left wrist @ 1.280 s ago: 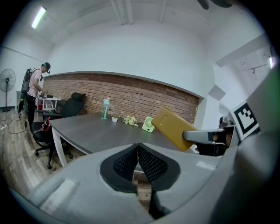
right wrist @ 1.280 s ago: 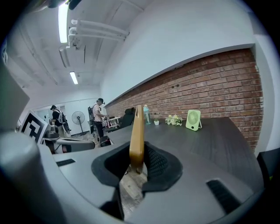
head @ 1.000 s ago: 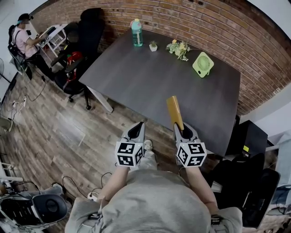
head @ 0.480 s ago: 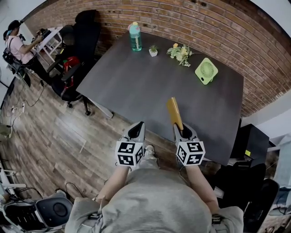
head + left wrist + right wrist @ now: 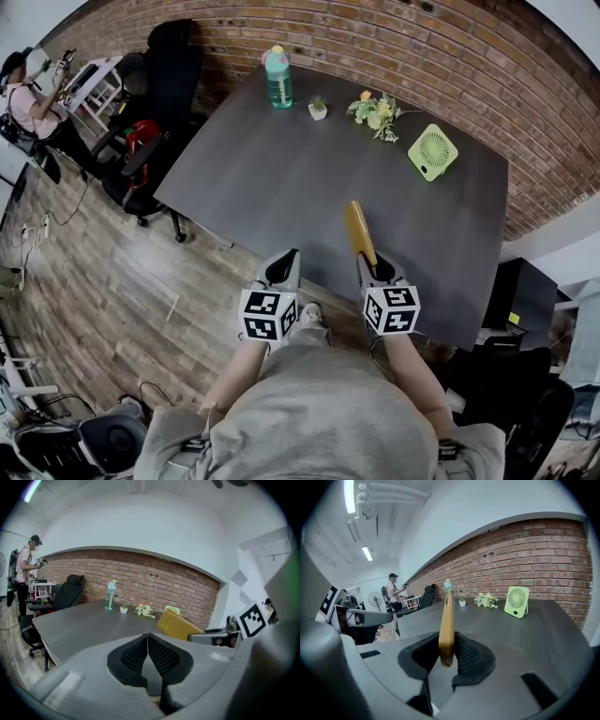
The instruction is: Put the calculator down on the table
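Above dark table [image 5: 272, 178], yellow calculator [image 5: 360, 232]

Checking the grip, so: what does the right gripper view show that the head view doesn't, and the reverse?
Right gripper view only: the right gripper with its pads clamped on the yellow calculator, and the ceiling lights. Head view only: that gripper's marker cube and the person's grey torso. Both: the calculator held on edge, the table, green fan, flowers and bottle.

A brick wall [image 5: 422, 47] backed the grey table [image 5: 281, 178]. The floor [image 5: 94, 262] was wood plank. A black office chair [image 5: 173, 56] stood alongside, and a ceiling strip light [image 5: 348, 494] was lit.
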### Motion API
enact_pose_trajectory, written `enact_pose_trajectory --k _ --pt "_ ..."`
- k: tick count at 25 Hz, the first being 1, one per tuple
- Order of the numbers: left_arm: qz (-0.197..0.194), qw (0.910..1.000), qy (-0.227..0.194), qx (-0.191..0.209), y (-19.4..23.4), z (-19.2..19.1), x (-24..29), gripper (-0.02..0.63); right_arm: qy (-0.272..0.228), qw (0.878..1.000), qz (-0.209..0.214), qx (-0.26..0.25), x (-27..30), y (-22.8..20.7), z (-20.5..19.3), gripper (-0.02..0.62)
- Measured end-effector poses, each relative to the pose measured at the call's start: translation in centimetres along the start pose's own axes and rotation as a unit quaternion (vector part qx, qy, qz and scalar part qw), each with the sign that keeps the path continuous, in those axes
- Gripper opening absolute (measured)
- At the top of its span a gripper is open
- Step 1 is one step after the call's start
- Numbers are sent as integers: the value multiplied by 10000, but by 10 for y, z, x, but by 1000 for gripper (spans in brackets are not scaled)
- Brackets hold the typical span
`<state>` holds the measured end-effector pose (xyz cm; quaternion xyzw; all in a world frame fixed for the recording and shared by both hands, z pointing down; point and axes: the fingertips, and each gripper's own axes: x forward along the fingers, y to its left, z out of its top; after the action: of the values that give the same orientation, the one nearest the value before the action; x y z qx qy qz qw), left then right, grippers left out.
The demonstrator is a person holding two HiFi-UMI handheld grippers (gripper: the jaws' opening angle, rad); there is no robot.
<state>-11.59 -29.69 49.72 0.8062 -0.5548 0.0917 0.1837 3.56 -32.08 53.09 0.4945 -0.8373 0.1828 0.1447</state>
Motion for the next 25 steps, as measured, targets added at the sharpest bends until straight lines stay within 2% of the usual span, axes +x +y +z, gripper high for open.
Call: enact_pose_trajectory --k 25 --pt "-7 9999 131 -32 36 10 45 20 692 9975 -125 -118 95 -25 -24 83"
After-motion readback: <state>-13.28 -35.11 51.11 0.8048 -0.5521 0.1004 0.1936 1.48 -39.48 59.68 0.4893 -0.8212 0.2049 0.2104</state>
